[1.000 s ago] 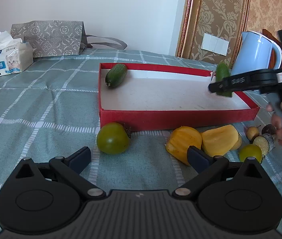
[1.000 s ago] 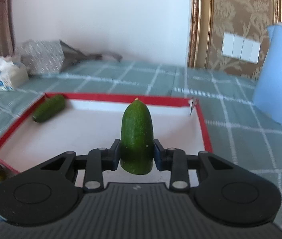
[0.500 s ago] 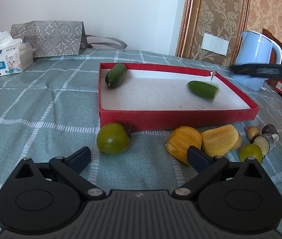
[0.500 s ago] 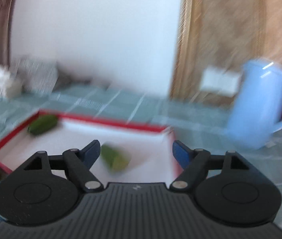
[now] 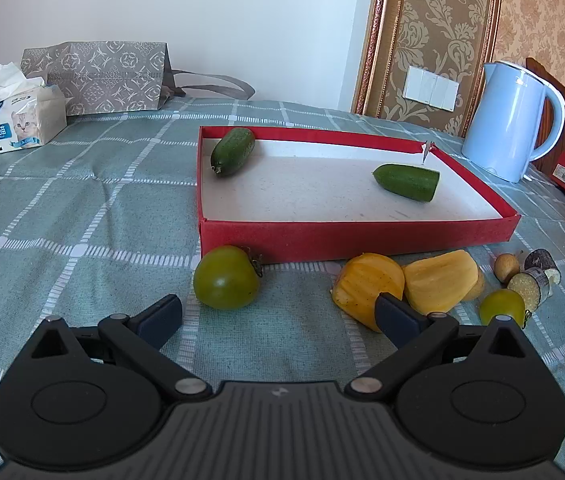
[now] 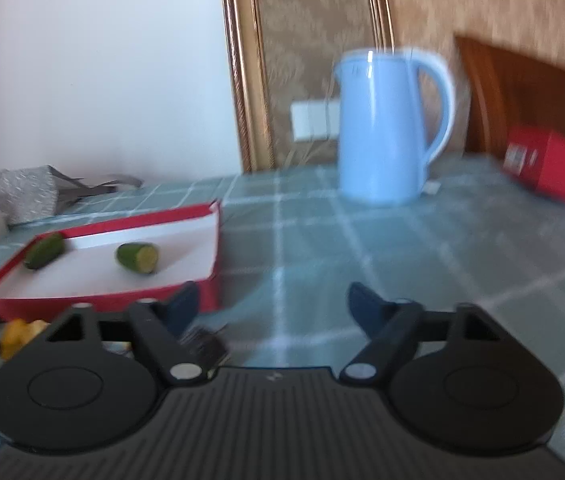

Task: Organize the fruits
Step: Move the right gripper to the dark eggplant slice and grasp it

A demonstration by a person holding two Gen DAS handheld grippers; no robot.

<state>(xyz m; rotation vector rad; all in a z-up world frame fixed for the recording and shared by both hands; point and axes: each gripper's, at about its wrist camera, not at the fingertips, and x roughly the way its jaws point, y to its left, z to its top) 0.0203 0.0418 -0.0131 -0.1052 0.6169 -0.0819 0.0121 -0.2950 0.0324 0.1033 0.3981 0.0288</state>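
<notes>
Cut cucumber [image 5: 407,182] lying in red tray [image 5: 356,234], ahead-right of left gripper [image 5: 278,312], long axis crosswise, tip leftward; jaws spread, empty. From right gripper [image 6: 272,304]: ahead-left, cut face [image 6: 147,258] rightward; jaws closing, empty.

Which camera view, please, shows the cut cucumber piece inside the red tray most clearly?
The left wrist view: the cut cucumber piece lies sharp and unobstructed on the white floor of the red tray, near its right wall. The right wrist view is motion-blurred and shows it smaller, though its pale cut face is visible there.
</notes>
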